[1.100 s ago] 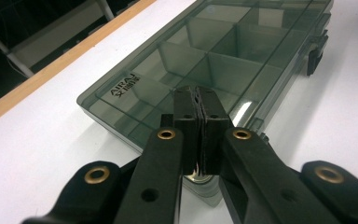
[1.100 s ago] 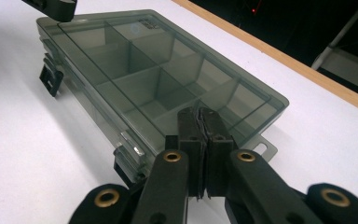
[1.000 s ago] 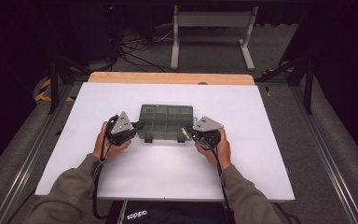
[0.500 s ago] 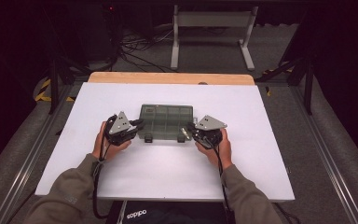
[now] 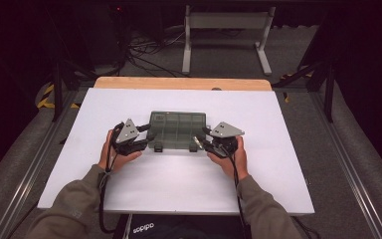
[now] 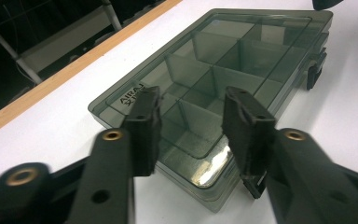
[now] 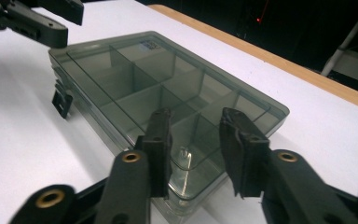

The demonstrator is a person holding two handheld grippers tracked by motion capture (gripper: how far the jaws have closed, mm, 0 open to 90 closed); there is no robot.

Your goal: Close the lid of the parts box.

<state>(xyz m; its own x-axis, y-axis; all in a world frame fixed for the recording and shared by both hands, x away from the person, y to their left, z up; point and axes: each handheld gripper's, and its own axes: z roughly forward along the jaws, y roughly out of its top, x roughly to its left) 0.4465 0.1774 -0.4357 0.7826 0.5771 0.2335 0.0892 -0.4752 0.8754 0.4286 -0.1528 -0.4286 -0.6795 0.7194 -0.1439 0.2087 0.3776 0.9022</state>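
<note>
moved: almost nothing, both grippers stay at box ends | high: smoky compartment box [image 5: 177, 131] closed, mid white table [image 5: 278, 164], left gripper [image 5: 144, 142] and right gripper [image 5: 202, 143] flank it | left gripper view: jaws apart over box corner | right gripper view: jaws apart, gripping nothing

Lab rig: white table [image 5: 179, 184], dark surround, floor cables [image 5: 149, 52], metal stand [image 5: 226, 22].
</note>
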